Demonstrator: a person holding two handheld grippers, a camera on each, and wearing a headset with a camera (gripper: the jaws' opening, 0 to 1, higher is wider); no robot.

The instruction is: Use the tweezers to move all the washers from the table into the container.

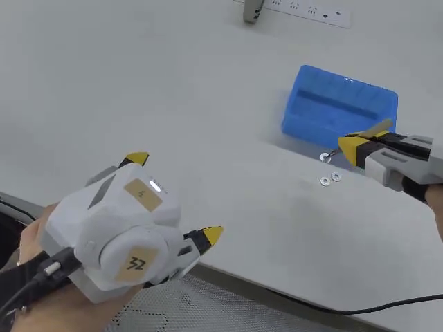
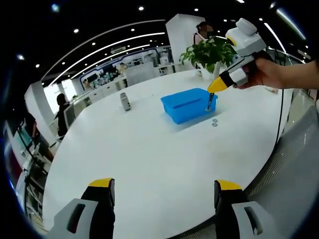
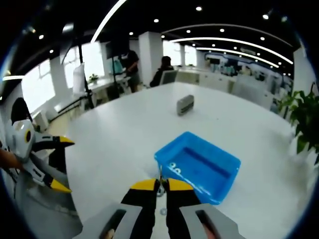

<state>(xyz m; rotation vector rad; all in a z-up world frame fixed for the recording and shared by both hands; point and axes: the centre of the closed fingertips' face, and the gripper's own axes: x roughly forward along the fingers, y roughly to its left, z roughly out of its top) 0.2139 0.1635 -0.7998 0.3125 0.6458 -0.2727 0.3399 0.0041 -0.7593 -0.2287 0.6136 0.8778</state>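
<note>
Clenched right gripper (image 1: 353, 149) on the tweezers (image 1: 333, 153), long axis in line with the jaws, tips pointed down at a washer (image 1: 324, 158) just beside the blue container (image 1: 346, 81). Held left gripper (image 1: 174, 197) released, jaws wide apart, over the table (image 1: 173, 104) edge.

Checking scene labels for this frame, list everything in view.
table: 1, white, under everything
container: 1, blue, right side of table
tweezers: 1, dark, held in the right gripper
washers: 3, silver, by the container, one at the tweezers' tip
block: 1, grey, beyond the container
power strip: 1, white, table's far edge
plant: 1, green, beyond the table
cable: 1, black, table's near edge
left gripper: 1, white, yellow tips, open, near edge
right gripper: 1, white, yellow tips, shut on tweezers
</note>
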